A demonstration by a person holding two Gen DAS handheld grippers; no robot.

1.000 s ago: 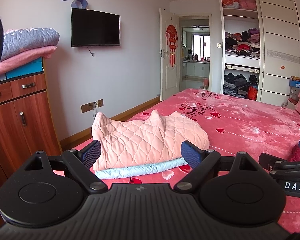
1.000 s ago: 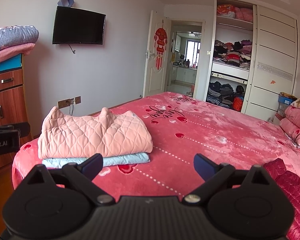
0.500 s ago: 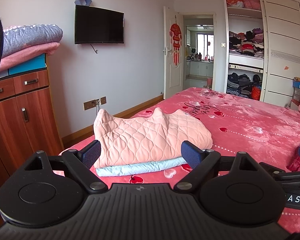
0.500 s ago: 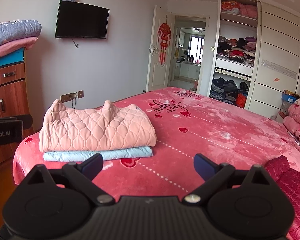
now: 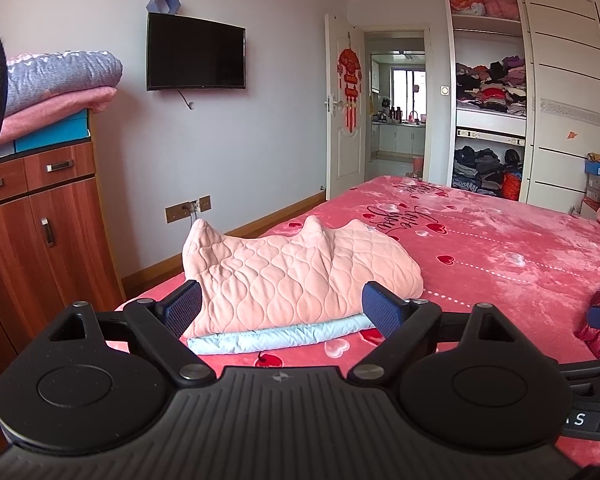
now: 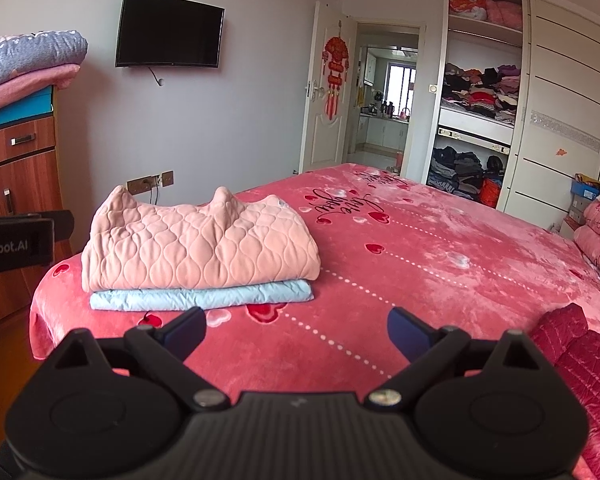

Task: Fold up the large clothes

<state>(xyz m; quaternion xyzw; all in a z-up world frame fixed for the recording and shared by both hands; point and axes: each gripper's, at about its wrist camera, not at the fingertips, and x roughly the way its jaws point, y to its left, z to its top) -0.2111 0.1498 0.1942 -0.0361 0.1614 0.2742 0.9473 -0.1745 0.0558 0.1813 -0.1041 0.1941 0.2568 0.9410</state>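
**Two pieces stacked, a red one waiting**

I have both claws hanging above the near edge of the pink heart-print plush bedspread [image 6: 440, 240], and both are spread wide with nothing between the fingers. My left gripper [image 5: 282, 306] points at the folded pile near the bed's left corner: a peach quilted padded garment [image 6: 196, 246] lies folded on top of a pale blue quilted one [image 6: 204, 298], edges roughly squared, though two peaks of the peach piece stick up along its far side. My right gripper [image 6: 298, 330] faces bare bedspread beside that pile.

I judge those two pieces finished. What looks left is the crumpled dark red quilted garment [image 6: 580, 356] at the near right edge of the bed, just beside my right claw and untouched; I would take it next.
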